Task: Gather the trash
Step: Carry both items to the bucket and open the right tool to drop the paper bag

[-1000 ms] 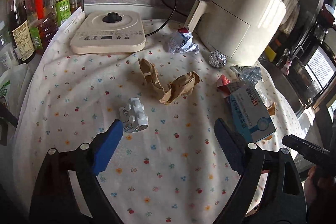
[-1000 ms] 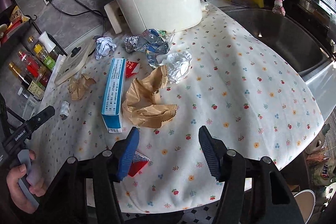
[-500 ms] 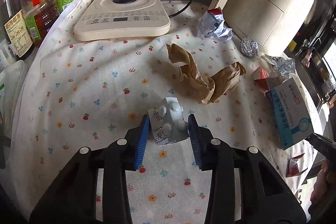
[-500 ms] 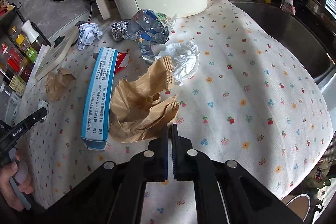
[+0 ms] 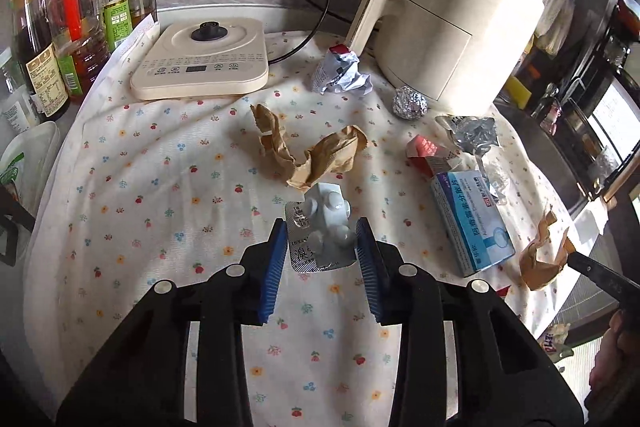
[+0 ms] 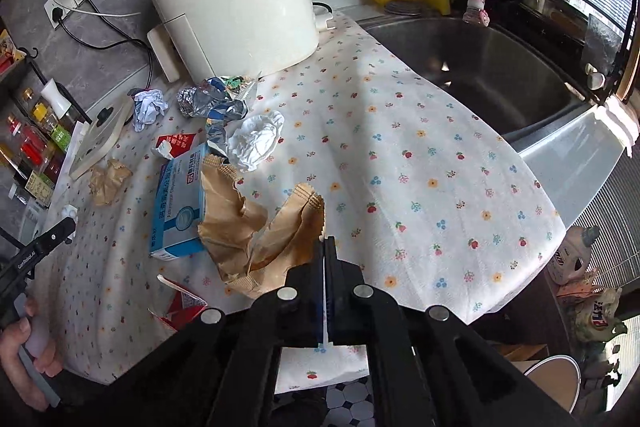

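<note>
Kitchen surface (image 5: 120,187) covered in a floral cloth, cream air fryer (image 5: 452,27) at the back as landmark, sink (image 6: 480,67) to its right in the right wrist view. Left tongs (image 5: 322,251) partly closed, blue pads pressed on both edges of a silver pill blister pack (image 5: 320,235), well in front of the air fryer; whether the pack is lifted off the cloth, can't tell. Right tongs (image 6: 323,267) fully closed, pads pinching the edge of a crumpled brown paper bag (image 6: 256,239), which hangs to their left, in front of the air fryer. Blue medicine box (image 6: 176,211) touches that bag on its left side. A second brown paper scrap (image 5: 308,151) lies between the blister pack and the air fryer. Foil ball (image 5: 409,101) and crumpled white wrapper (image 5: 340,71) sit just beside the air fryer base. Induction cooker (image 5: 200,63) left of the air fryer, bottles (image 5: 76,27) further left.
</note>
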Available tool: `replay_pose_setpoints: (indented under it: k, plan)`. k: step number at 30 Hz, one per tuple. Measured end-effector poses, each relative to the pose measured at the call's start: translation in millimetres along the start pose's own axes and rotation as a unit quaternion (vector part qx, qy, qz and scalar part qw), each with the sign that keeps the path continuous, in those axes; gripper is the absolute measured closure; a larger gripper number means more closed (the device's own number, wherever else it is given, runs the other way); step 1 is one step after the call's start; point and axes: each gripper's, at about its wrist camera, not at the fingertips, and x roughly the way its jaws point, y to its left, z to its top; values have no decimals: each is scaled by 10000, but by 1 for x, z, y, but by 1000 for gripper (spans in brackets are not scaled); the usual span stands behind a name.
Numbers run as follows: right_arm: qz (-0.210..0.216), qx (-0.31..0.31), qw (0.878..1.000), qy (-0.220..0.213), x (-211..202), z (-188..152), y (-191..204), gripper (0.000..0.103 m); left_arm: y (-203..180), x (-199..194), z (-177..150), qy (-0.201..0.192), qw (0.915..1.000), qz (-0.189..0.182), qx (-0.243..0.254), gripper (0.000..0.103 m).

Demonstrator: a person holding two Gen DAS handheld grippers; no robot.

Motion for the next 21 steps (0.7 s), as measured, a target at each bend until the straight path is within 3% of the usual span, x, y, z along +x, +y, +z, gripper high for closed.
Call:
replay_pose_setpoints:
  k: [9,21]
  plan:
    - [-151,378,9989,-228,-56,-30,-73,101,-89,-21,-27,13,9975,-502,493,68]
    - [-457,1189,9914,-294,-103,-91,-176,101,-185,-37,-61,166,9900,-898,1077,67]
